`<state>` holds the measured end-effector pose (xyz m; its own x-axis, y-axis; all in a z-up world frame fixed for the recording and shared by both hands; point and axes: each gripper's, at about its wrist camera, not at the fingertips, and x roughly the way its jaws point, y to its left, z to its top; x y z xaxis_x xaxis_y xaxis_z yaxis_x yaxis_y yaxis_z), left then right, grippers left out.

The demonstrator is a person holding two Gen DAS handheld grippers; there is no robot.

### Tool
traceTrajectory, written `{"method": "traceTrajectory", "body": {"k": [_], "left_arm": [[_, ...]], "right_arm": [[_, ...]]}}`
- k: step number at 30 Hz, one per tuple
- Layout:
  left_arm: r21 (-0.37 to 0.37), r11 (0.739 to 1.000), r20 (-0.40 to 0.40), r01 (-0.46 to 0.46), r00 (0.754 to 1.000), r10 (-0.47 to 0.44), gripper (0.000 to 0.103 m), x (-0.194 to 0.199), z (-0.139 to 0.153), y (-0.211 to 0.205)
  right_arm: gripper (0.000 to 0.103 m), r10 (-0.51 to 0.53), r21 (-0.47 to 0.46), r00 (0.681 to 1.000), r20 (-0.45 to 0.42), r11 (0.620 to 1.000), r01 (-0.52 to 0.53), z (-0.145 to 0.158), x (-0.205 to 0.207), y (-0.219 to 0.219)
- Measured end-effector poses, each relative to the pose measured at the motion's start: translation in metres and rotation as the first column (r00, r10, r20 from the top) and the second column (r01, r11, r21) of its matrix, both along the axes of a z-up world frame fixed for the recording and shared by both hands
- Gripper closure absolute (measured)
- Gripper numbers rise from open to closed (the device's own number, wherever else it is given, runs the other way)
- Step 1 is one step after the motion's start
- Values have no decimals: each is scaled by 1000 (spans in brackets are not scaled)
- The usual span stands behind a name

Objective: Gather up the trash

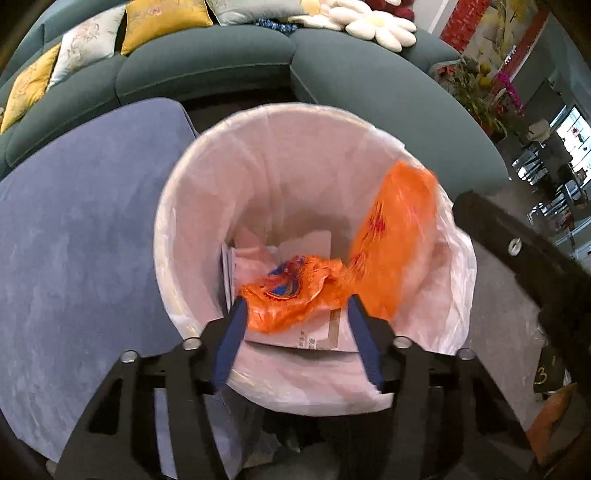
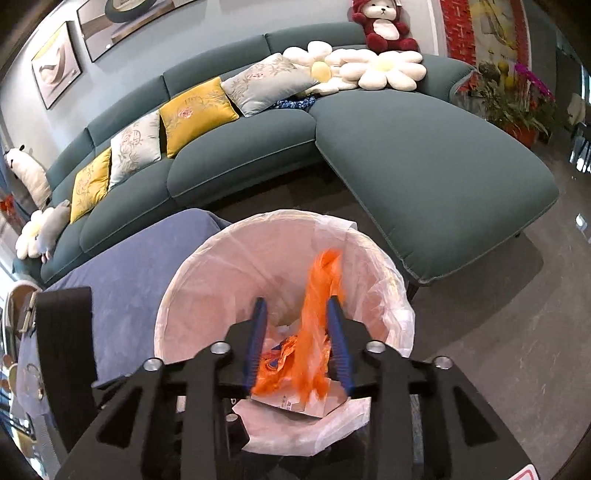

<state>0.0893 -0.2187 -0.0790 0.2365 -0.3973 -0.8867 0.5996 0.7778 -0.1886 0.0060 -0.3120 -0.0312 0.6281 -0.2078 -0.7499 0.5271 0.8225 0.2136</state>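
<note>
Teal sectional sofa (image 2: pixel 258 147) curves across the back of the room, lined with yellow and grey cushions (image 2: pixel 195 114), daisy-shaped pillows (image 2: pixel 391 70) and a red plush bear (image 2: pixel 384 29). Before it lies a blue-covered surface (image 1: pixel 81 229), and just beside that stands a round trash bin with a pale translucent liner (image 1: pixel 192 206), its mouth facing up.

Inside the bin, an orange plastic bag (image 1: pixel 332 273) is draped over cardboard and paper scraps (image 1: pixel 306 332). One end is crumpled low against the scraps; the other rises as a blurred strip toward the bin's right wall, so its long axis slants upward to the right in the left wrist view.

Left hand-held gripper (image 1: pixel 295 306) hovers over the bin with fingers spread, the crumpled end between them but not pinched. Right hand-held gripper (image 2: pixel 297 325) is also parted, the orange strip standing loose between its blue pads (image 2: pixel 258 332).
</note>
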Motion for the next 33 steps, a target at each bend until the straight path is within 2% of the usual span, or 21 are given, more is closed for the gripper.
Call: {"method": "traceTrajectory", "body": {"k": [1, 4, 7, 14, 17, 24, 33], "left_arm": [[2, 1000, 8, -3, 1000, 3, 41, 1, 0, -1], [0, 1000, 26, -6, 1000, 6, 41, -4, 6, 2], [-7, 1000, 42, -20, 999, 21, 40, -10, 10, 5], [-15, 999, 95, -50, 994, 51, 39, -15, 26, 28], [-14, 998, 119, -69, 990, 70, 28, -16, 32, 39], [-7, 996, 139, -94, 986, 95, 28, -20, 43, 59], [11, 992, 137, -124, 983, 122, 27, -23, 40, 73]], "right_arm": [[64, 1, 3, 1000, -1, 1000, -1, 0, 1, 1], [53, 1, -6, 1000, -4, 1000, -1, 1, -1, 4], [48, 3, -21, 1000, -4, 1000, -3, 7, -2, 9], [43, 25, -52, 1000, -6, 998, -25, 22, -11, 18], [38, 36, -74, 999, -23, 997, -38, 29, -14, 23], [30, 52, -98, 997, -56, 993, -57, 35, -21, 32], [23, 69, -142, 994, -79, 987, -80, 36, -29, 47]]}}
